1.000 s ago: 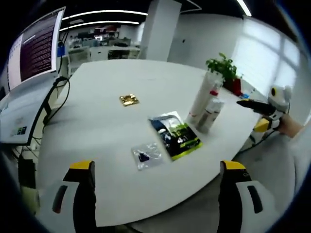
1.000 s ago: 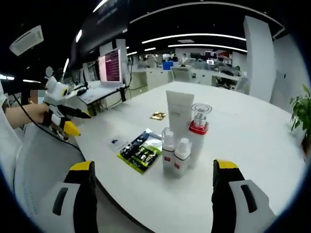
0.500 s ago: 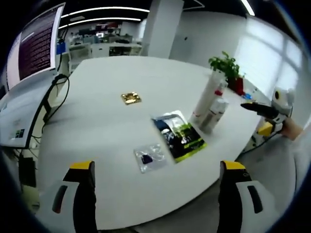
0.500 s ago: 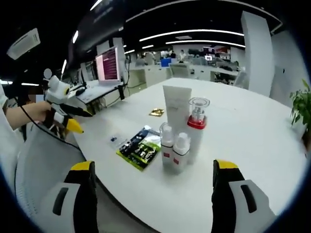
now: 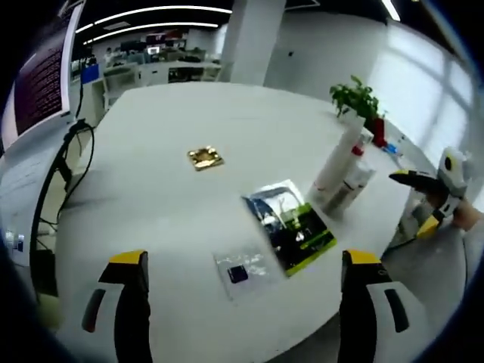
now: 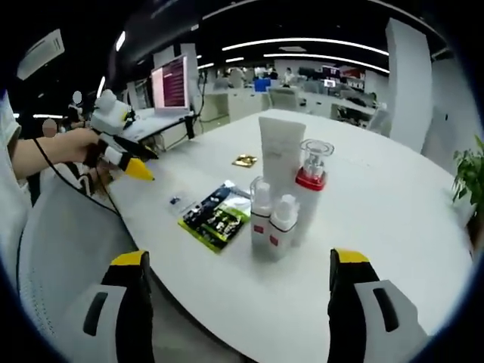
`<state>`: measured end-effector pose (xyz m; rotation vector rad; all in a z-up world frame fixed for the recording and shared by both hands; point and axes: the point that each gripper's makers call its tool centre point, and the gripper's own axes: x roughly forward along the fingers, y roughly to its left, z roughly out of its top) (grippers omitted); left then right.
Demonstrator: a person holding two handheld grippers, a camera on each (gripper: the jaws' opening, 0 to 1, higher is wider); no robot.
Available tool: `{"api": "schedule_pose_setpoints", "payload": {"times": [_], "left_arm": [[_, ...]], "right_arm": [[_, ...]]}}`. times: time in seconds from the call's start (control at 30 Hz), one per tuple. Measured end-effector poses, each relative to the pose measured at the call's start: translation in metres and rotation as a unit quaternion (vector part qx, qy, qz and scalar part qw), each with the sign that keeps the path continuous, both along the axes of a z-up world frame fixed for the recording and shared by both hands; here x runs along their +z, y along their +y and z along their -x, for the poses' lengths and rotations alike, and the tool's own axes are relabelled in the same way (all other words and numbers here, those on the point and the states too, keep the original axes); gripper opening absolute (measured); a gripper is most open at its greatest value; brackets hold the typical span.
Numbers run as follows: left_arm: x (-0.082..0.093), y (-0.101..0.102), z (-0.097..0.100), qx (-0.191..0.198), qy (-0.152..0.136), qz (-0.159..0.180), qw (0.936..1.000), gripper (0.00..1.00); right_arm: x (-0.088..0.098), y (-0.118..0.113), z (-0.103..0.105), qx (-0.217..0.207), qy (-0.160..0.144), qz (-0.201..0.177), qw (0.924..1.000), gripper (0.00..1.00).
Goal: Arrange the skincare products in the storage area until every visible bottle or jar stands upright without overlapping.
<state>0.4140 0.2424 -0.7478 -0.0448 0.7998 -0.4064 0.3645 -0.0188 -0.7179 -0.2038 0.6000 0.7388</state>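
The table point(image 6: 393, 204) is plain white, and at its nine o'clock edge lies a black and lime-green sachet point(image 6: 217, 221). The tall tube point(image 6: 280, 161) is white, the pump bottle point(image 6: 308, 190) clear with a red collar, and the two small bottles point(image 6: 270, 227) white (red labels low down). A gold foil packet point(image 5: 204, 157) glints at eleven o'clock.

I see a white rounded table point(image 6: 393, 204). On it stand a white tube point(image 6: 279, 160), a red-collared pump bottle point(image 6: 308, 193) and two small bottles point(image 6: 271, 227), grouped upright and close. A dark-and-green packet point(image 6: 217, 220), a clear sachet point(image 5: 246, 270) and a gold square point(image 5: 204, 157) lie flat.
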Motion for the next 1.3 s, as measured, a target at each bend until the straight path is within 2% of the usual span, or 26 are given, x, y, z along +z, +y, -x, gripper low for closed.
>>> {"api": "schedule_pose_setpoints", "payload": {"times": [0.2,0.33,0.47,0.63,0.77,0.8,1.0,1.17,1.23,1.3], "left_arm": [[-0.008,-0.002,-0.025,0.024,0.001,-0.008,0.9997,0.98],[-0.014,-0.009,-0.039,0.017,0.007,-0.01,0.9998,0.98],[-0.022,-0.015,-0.052,0.007,0.015,-0.025,0.9995,0.98],[-0.031,-0.016,-0.077,0.015,0.014,-0.037,0.9991,0.98],[-0.035,-0.019,-0.092,0.033,0.024,-0.042,0.9983,0.98],[-0.036,-0.021,-0.101,0.041,0.027,-0.037,0.9981,0.98],[-0.043,-0.024,-0.128,0.055,0.026,-0.056,0.9965,0.98],[-0.051,-0.03,-0.148,0.075,0.022,-0.056,0.9954,0.98],[-0.051,-0.029,-0.148,0.084,0.024,-0.06,0.9944,0.97],[-0.055,-0.029,-0.161,0.095,0.025,-0.06,0.9934,0.97]], "right_arm": [[-0.004,-0.002,0.0,-0.008,0.011,0.001,0.9999,0.97],[-0.006,-0.003,0.0,-0.011,0.015,0.001,0.9998,0.97],[-0.008,-0.006,-0.001,-0.016,0.018,0.005,0.9997,0.97],[-0.012,-0.007,0.0,-0.018,0.023,0.015,0.9995,0.97],[-0.014,-0.006,0.002,-0.011,0.022,0.029,0.9993,0.97],[-0.015,-0.007,0.001,-0.01,0.021,0.034,0.9991,0.97],[-0.019,-0.01,0.0,-0.015,0.03,0.032,0.9989,0.97],[-0.021,-0.011,-0.001,-0.02,0.034,0.032,0.9987,0.97],[-0.022,-0.012,-0.001,-0.022,0.035,0.033,0.9986,0.97],[-0.023,-0.013,-0.001,-0.024,0.036,0.033,0.9985,0.97]]}}
